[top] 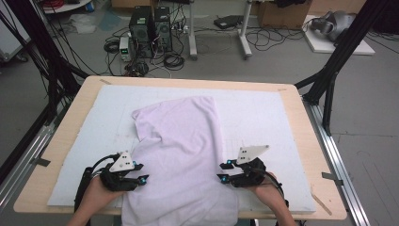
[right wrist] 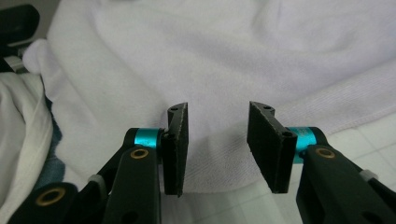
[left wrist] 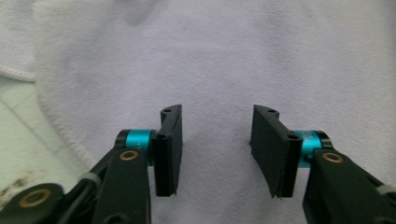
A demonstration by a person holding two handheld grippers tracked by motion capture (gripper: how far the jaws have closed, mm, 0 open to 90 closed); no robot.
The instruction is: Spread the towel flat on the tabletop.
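Centrally, a pale lilac towel (top: 181, 155) lies on the white mat (top: 263, 113) that covers the wooden table (top: 306, 141); its near end hangs over the table's near edge and its far end is folded at an angle. Nothing on the mat stands in the way. Beyond the table's far side, computer towers (top: 150, 30) and cables sit on the floor. The left gripper (top: 141, 172) points at the towel's left edge, jaws spread over the cloth. The right gripper (top: 225, 171) faces the right edge, jaws likewise spread, gripping nothing.
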